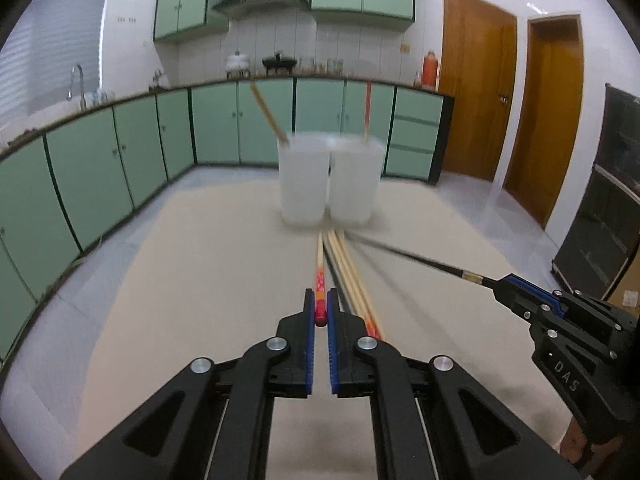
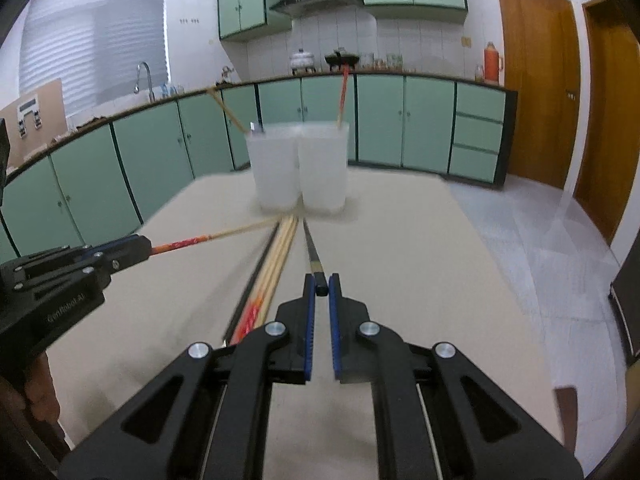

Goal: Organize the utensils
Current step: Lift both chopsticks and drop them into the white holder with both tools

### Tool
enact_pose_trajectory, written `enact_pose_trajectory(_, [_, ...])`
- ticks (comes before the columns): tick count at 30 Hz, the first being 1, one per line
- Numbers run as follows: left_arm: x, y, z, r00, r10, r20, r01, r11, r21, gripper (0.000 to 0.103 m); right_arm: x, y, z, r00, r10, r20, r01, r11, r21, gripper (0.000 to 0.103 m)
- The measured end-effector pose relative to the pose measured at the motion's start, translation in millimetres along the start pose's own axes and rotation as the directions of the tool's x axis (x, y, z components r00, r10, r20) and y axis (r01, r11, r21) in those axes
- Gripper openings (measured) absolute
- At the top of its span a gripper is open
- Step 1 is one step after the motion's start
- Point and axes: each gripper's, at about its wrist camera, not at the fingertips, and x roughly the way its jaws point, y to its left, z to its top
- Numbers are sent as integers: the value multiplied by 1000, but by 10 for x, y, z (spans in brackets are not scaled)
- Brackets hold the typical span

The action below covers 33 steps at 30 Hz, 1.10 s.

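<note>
Left wrist view: we see the left hand-held gripper [image 1: 321, 312] pinching the red end of a red-patterned chopstick [image 1: 320, 276], its pale tip pointing at two translucent white cups [image 1: 328, 180] standing side by side at the far end of the table [image 1: 200, 280]. Left cup holds one plain wooden chopstick [image 1: 267, 114], right cup one red-topped chopstick [image 1: 367, 110], both leaning out. Loose chopsticks [image 1: 346, 268] lie on the table just right of the held one. The right hand-held gripper [image 1: 500, 282] comes in from the right, pinching a black chopstick [image 1: 408, 254].

Right wrist view: we see the right hand-held gripper [image 2: 321, 290] clamped on the black chopstick's [image 2: 314, 252] butt end, tip aimed at the cups [image 2: 298, 168]. The loose bundle [image 2: 276, 256] lies on the table [image 2: 420, 260] just left of it. The left hand-held gripper [image 2: 140, 246] enters from the left, holding the red-patterned chopstick [image 2: 208, 238]. Motion blur softens the cups and sticks.
</note>
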Motion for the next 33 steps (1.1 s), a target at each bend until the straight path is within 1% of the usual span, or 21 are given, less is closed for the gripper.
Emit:
enact_pose_trajectory(7, [-101, 41, 530, 994, -10, 107, 9, 1000, 8, 6, -107, -106, 556, 997, 38, 65, -38, 999, -4, 6])
enact_pose_trajectory(11, [-90, 41, 797, 989, -19, 148, 17, 1000, 16, 6, -67, -179, 907, 994, 88, 71, -89, 996, 20, 6])
enact_pose_trajectory(14, [-90, 32, 956, 985, -32, 169, 29, 999, 21, 6, -50, -217, 1140, 992, 108, 71, -110, 994, 25, 6])
enact_pose_trajectory(18, [-94, 44, 1115, 982, -50, 181, 46, 999, 25, 6, -5, -275, 1448, 986, 155, 56, -158, 987, 42, 6])
enact_pose_trajectory(21, [-115, 61, 1190, 981, -67, 183, 64, 998, 26, 6, 23, -316, 1620, 983, 182, 38, -184, 982, 40, 6])
enact_pose_trajectory(26, [-148, 130, 1320, 977, -97, 191, 96, 995, 19, 5, 1, -380, 1850, 972, 231, 37, -233, 972, 41, 6])
enact_pose_trajectory(28, [-162, 148, 1412, 973, -111, 202, 109, 994, 19, 5, -13, -419, 1976, 968, 246, 44, -248, 968, 43, 6])
enact_pose_trajectory(31, [-184, 152, 1572, 966, -113, 231, 108, 994, 33, 5, -38, -428, 2175, 966, 251, 65, -254, 967, 29, 6])
enact_pose_trajectory(33, [-202, 131, 1705, 959, -110, 261, 100, 994, 51, 5, -63, -420, 2358, 965, 243, 101, -245, 970, 6, 6])
